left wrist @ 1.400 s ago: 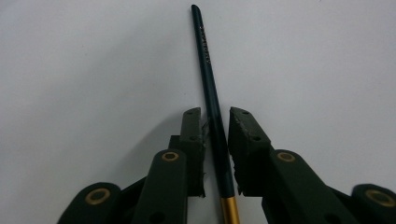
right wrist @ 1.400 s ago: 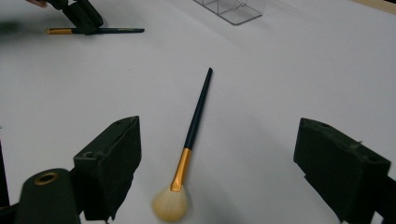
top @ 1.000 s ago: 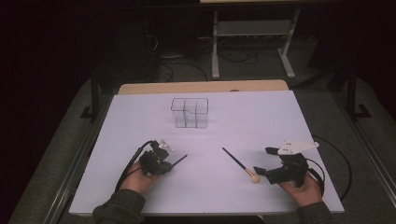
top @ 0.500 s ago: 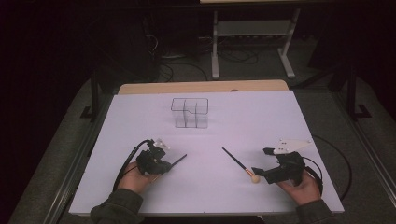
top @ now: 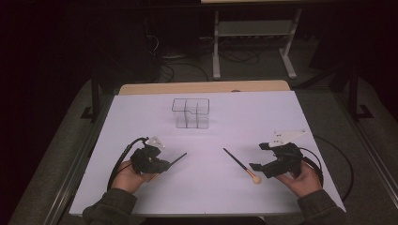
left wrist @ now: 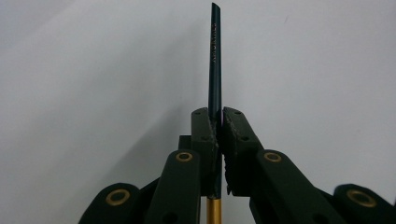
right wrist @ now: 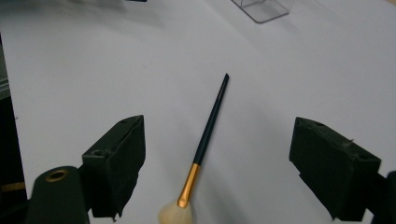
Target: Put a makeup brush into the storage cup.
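The left gripper [top: 162,165] sits low over the near left part of the white counter [top: 281,117], its jaws pinching the dark handle of a makeup brush [left wrist: 215,56]. In the left gripper view the slim handle stands straight up out of the clamped jaws, with a gold ferrule showing beneath them; in the high view the handle's tip juts out toward the middle of the counter. The bristle end is tucked under the hand, so its colour cannot be told.

The right gripper [top: 262,157] is held over the near right part of the counter, jaws spread wide with nothing between the pads. Just ahead of it a second makeup brush [right wrist: 208,128] lies flat on the counter: dark handle, gold ferrule, pale bristle head nearest the gripper, handle tip pointing away toward the far side.

A clear plastic organizer [top: 190,113] with several compartments stands upright farther back, near the middle, well apart from both brushes.
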Tool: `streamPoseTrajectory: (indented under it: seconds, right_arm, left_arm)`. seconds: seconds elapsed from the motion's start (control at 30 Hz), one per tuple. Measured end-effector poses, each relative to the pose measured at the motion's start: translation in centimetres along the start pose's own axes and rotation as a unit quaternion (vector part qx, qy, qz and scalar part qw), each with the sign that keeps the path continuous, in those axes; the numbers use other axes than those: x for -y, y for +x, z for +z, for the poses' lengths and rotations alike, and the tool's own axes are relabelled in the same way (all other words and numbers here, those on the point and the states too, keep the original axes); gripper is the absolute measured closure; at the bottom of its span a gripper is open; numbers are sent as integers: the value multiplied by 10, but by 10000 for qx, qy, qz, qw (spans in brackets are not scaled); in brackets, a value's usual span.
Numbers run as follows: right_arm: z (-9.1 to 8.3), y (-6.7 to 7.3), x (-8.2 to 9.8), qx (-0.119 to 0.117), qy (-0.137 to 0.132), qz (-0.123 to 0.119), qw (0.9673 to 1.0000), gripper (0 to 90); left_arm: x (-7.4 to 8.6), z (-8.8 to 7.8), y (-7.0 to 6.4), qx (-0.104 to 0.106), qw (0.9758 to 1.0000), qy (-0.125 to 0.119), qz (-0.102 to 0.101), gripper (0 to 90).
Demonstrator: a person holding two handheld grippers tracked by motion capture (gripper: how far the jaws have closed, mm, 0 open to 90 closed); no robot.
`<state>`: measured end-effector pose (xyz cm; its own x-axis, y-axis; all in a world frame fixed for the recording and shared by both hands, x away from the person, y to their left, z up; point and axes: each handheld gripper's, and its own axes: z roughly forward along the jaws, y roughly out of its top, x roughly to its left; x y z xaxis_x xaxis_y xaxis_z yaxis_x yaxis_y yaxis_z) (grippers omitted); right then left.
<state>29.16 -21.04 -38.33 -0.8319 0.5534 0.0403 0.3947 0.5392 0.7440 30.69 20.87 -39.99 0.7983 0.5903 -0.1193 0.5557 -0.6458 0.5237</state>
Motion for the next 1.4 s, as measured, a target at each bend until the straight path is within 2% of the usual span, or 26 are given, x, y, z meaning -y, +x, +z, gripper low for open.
streamPoseTrajectory:
  seconds: [0.03, 0.17, 0.47, 0.63, 0.67, 0.7, 0.77, 0.8, 0.97, 1.07, 1.17, 1.27, 1.3, 1.4]
  right_arm:
    - [0, 0, -3, -31, -7, -26, 10000, 177]
    - [-1, 1, -15, -114, 3, -106, 9999, 177]
    - [-2, 1, -39, -349, 46, -248, 9991, 187]
    - [-2, 2, -51, -469, 83, -338, 9983, 193]
    - [-1, 2, -54, -486, 105, -404, 9979, 198]
    - [-1, 3, -60, -538, 140, -503, 9972, 201]
    - [0, 4, -64, -580, 160, -506, 9969, 203]
    - [1, 5, -71, -661, 189, -623, 9957, 212]
    - [3, 8, -84, -784, 241, -779, 9936, 218]
    - [4, 10, -89, -848, 294, -812, 9926, 222]
    - [7, 12, -98, -944, 359, -976, 9901, 226]
    - [9, 13, -103, -1016, 342, -1035, 9888, 227]
    - [10, 13, -105, -1040, 348, -1063, 9883, 228]
    - [15, 13, -109, -1111, 419, -1177, 9859, 230]
  left_arm:
    - [-1, -2, 0, 4, 10000, 68, 68, 838]
    - [-4, -8, -2, 34, 9999, -13, 113, 838]
    - [-15, -23, -8, 129, 9991, -9, 398, 837]
    - [-21, -27, -13, 168, 9989, -122, 416, 838]
    - [-22, -28, -13, 167, 9986, -109, 482, 837]
    - [-25, -29, -16, 210, 9987, -181, 438, 837]
    - [-26, -30, -17, 204, 9985, -180, 475, 838]
    - [-29, -31, -19, 227, 9982, -205, 516, 838]
    - [-35, -35, -22, 277, 9972, -231, 662, 838]
    - [-39, -37, -25, 324, 9967, -245, 707, 838]
    - [-43, -38, -29, 332, 9958, -255, 808, 838]
    - [-47, -39, -32, 362, 9951, -272, 873, 838]
    - [-48, -40, -33, 365, 9943, -252, 968, 838]
    - [-50, -39, -37, 381, 9938, -259, 1007, 837]
